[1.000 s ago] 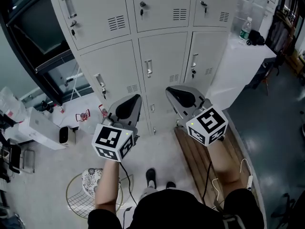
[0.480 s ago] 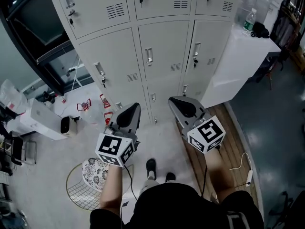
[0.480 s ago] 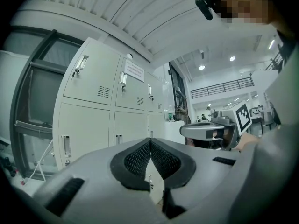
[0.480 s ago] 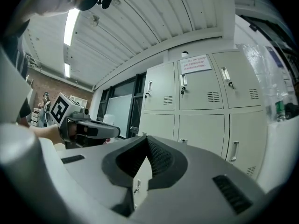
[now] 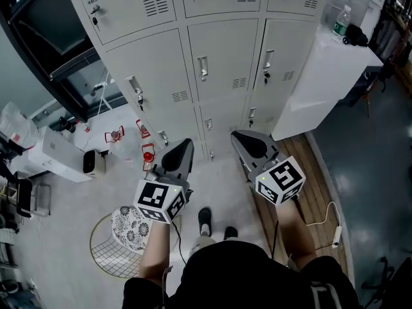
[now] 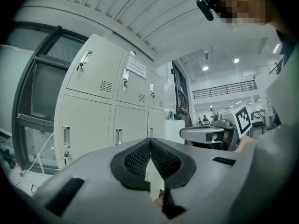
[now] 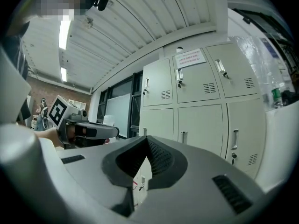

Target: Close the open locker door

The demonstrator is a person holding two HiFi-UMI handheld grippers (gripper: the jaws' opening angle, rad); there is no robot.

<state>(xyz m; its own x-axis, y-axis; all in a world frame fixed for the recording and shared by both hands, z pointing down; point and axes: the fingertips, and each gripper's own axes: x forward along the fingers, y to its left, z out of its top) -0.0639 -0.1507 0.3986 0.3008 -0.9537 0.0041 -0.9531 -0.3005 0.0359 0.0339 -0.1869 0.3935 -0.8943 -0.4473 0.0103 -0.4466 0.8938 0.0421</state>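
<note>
A round wire frame (image 5: 103, 262) holding a patterned cushion (image 5: 125, 230) sits far left, partly under my arm. My left tongs (image 5: 183, 148), smooth grey shell and ribbed black inside, are pressed together on nothing, and so are my right tongs (image 5: 242, 140). Ahead, apart from both, stands the pale sheet-metal locker bank (image 5: 161, 82): three columns with slotted vents, top row cut off. Each locker door (image 5: 222, 63) I see looks flush, and I cannot tell which is open. One bottle (image 5: 342, 23) stands on the white worktop (image 5: 322, 76).
</note>
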